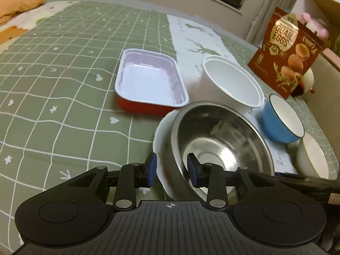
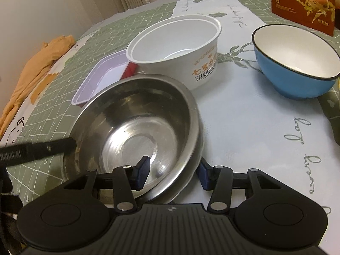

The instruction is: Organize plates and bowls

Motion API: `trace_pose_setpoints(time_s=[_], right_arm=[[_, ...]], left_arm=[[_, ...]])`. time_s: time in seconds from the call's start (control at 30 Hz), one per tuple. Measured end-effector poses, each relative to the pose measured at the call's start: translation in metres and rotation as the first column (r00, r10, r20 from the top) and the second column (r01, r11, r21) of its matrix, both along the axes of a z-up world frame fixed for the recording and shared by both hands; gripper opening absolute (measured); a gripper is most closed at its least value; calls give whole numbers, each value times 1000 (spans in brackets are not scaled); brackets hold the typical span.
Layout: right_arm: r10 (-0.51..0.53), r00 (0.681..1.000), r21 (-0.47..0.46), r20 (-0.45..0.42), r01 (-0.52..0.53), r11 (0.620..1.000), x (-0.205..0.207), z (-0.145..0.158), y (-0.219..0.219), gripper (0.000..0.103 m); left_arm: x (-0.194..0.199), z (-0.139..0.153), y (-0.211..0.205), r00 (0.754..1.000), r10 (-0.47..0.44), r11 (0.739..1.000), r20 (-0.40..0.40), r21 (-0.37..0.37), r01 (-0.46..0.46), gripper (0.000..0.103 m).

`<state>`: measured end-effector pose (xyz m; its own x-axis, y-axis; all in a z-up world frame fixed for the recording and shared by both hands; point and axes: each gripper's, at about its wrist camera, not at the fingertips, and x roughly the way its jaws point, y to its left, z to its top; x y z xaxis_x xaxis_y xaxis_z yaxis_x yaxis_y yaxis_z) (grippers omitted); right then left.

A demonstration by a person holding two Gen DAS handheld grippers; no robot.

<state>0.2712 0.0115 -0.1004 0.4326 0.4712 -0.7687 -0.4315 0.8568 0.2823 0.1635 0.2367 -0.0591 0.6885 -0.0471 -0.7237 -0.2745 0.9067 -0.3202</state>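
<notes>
A steel bowl (image 1: 221,140) sits tilted in a white plate (image 1: 163,136). My left gripper (image 1: 172,170) straddles the near rims of both, one pad outside the plate and one inside the bowl; whether it presses on them I cannot tell. My right gripper (image 2: 172,175) straddles the steel bowl (image 2: 136,125) and the plate rim (image 2: 182,188) the same way from the other side. A white paper bowl (image 1: 231,80) (image 2: 178,48), a blue bowl (image 1: 282,121) (image 2: 295,61), a cream bowl (image 1: 312,157) and a red tray with a white inside (image 1: 148,80) (image 2: 99,78) stand around them.
A quail-eggs bag (image 1: 289,53) (image 2: 303,2) stands at the back by a cardboard box. An orange cloth (image 1: 19,2) (image 2: 36,68) lies at the far edge of the green checked cover (image 1: 53,85). A white printed cloth (image 2: 255,127) lies under the bowls.
</notes>
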Motion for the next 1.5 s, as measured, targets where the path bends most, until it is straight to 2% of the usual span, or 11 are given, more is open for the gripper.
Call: trace_pose_setpoints(time_s=[0.2,0.43,0.6,0.73,0.8,0.93,1.3,1.5], right_arm=[[-5,999,-14,39,5,1000,3,6,0,48],[10,1000,-11,-7,-10,1000,13,-4,7,49],[20,1000,-11,-3,-20,1000,7,-1,2,46],[0,1000,-1,5,0,1000,2,3,-10,45],[-16,1000,4,10,16,1000,-2,5,-17,45],[-41,999,5,36,41,999,-10,12,-32,45],[-101,992,-5,70,102,995,-25,24,-57,45],[-113,992,-6,60,113,994,-30,19,-65,45]], left_arm=[[9,-11,12,998,61,997,-9,-45,-61,44],[16,-27,13,999,46,987,-27,-152,-49,38],[17,-21,6,996,67,988,-51,-134,-73,40],[22,-12,-10,998,36,994,-44,-102,-40,49],[24,-12,-16,999,21,995,-48,-93,-26,49],[25,-16,-20,998,-4,990,-55,-139,-4,49],[24,-20,-40,993,-108,982,-55,-162,98,49],[30,-23,-40,994,-104,980,-30,-175,97,49]])
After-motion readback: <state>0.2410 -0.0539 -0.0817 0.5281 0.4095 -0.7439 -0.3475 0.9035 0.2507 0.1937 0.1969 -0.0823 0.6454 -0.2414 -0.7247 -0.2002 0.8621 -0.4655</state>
